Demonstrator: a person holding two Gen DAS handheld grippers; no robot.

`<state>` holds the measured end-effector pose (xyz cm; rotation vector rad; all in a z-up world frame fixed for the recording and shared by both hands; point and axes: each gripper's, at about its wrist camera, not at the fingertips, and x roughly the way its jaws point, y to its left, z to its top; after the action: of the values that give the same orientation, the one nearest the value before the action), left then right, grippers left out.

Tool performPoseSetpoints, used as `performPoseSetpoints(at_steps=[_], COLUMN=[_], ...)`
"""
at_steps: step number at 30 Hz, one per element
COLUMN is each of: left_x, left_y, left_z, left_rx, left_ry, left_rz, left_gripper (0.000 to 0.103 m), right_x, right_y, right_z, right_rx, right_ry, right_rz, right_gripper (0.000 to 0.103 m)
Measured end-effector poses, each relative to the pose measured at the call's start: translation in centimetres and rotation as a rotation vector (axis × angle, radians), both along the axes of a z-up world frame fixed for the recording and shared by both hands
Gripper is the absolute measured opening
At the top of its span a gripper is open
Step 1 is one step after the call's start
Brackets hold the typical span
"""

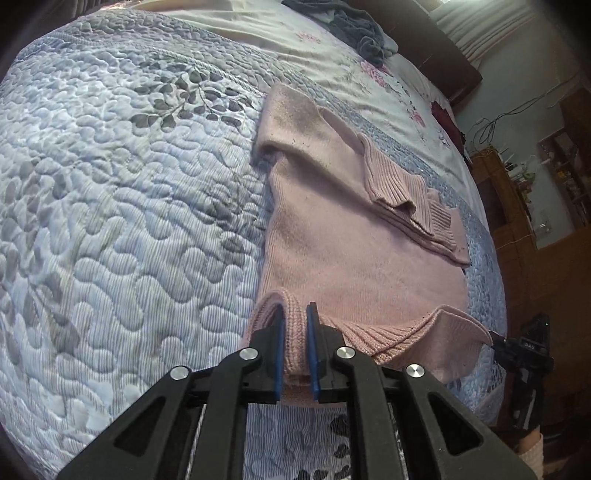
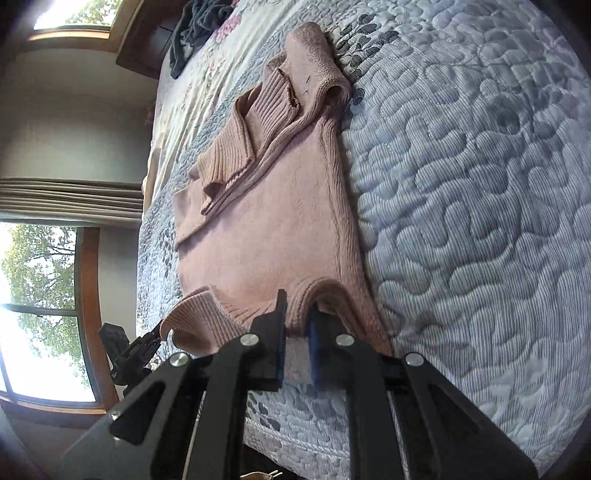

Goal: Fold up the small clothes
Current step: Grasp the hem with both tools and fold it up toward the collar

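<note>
Lying flat on the quilted bedspread (image 1: 110,192), the pink sweater (image 1: 351,254) is sitting with both sleeves already folded in across its chest, so I'm guessing the next bit is bringing the bottom hem up toward the collar. Both grippers are pinching that ribbed hem at the sweater's near edge: the left gripper (image 1: 295,325) is clamping a bunched fold of it between narrow jaws, and the right gripper (image 2: 297,317) is doing the same at the other corner, which makes sense if you want to lift the edge evenly without it sagging in the middle. The hem between them is curling up a little. Each camera is also catching the other gripper poking out beside the sweater's hem, but only as a dark shape, so no telling its jaws from there. Beyond the sweater's collar end, a dark blue-grey garment (image 1: 354,29) is lying crumpled, mostly cut off by the frame. The underside of the sweater and how much fabric is really inside each pinch is hidden.
</note>
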<state>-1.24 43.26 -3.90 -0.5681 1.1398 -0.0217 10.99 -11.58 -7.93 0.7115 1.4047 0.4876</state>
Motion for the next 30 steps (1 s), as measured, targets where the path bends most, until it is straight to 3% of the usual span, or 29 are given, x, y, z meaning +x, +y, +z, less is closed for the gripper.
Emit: performPoseSetpoints(at_steps=[7,16,20,22,23,26,30], left_x=[4.3,4.4,2.9,2.0,1.6,0.8,1.6], left_y=[-0.1,1.3,2.9,3.5,3.7,3.9,2.0], left_z=[-2.9,-3.9,-3.2,-2.2,-1.7,-0.2,1.3], left_rx=[0.014,-0.088,-0.166,-0.126,-0.114,-0.058,0.073], left_ry=[0.059,0.061,0.057,0.043,0.032,-0.002,-0.053], left_rz=[-0.005,0.023,0.071,0.074,0.072,0.044,-0.065], left_gripper=[0.013,0.016,0.028,0.035,0.035,0.035,0.04], right_x=[3.7,4.5,3.9,3.4,3.2,2.5,1.5], right_y=[0.9,1.2,-0.1,-0.7,-1.1,-1.9,-2.0], right_z=[-2.6,-3.6,-2.8,-1.9,-1.4,-0.1,1.5], right_rx=[-0.037,-0.015,0.006,-0.02,-0.046,-0.095,-0.099], right_ry=[0.054,0.074,0.057,0.032,0.017,-0.032,-0.092], right_rz=[0.012,0.014,0.007,0.012,0.008,0.018,0.045], right_gripper=[0.009,0.011,0.026,0.038,0.051,0.054,0.054])
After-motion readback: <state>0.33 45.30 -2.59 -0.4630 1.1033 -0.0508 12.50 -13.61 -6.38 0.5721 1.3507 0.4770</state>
